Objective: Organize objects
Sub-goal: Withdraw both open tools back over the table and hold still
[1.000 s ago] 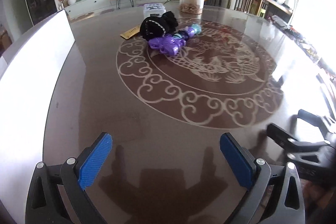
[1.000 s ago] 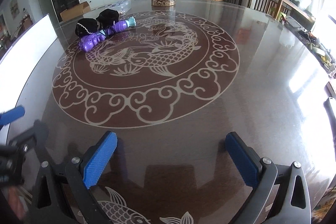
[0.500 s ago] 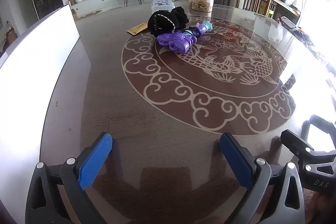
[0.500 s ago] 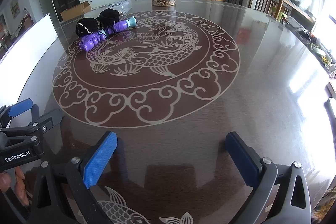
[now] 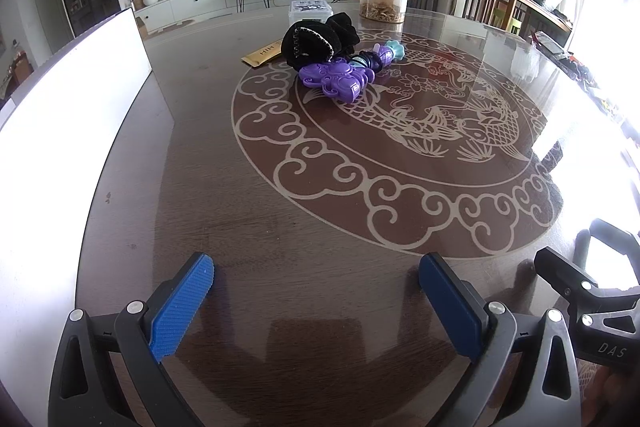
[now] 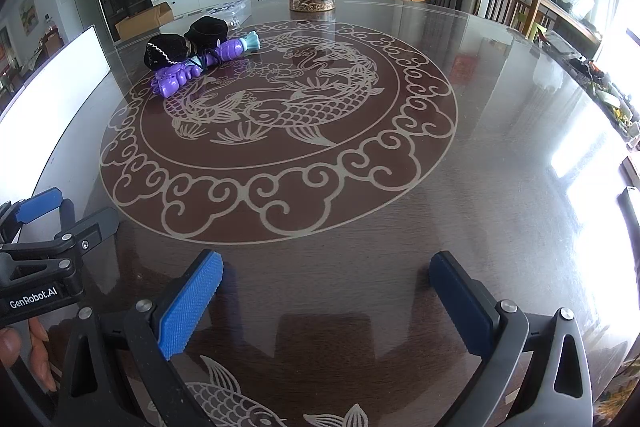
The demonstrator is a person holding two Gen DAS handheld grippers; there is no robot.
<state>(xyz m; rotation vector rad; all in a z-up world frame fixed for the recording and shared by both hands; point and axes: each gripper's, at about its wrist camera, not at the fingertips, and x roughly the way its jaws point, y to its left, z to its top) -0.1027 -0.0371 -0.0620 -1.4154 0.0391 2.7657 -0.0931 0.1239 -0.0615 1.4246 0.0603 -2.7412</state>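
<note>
Both blue-padded grippers gape wide, empty, over the dark glass-topped fish-pattern table (image 5: 248,211).
Left gripper (image 5: 316,301) and right gripper (image 6: 326,301) sit well short of the purple plastic toy (image 5: 336,79) touching what looks like black cloth pouches (image 5: 316,41).

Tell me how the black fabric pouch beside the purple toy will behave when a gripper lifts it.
The black pouch looks soft and slumped, so it will probably sag and deform instead of holding shape. It seems light. It touches the purple toy, so lifting it may nudge that toy.

Daylight glare blows out fisheye frames' right edges.
</note>
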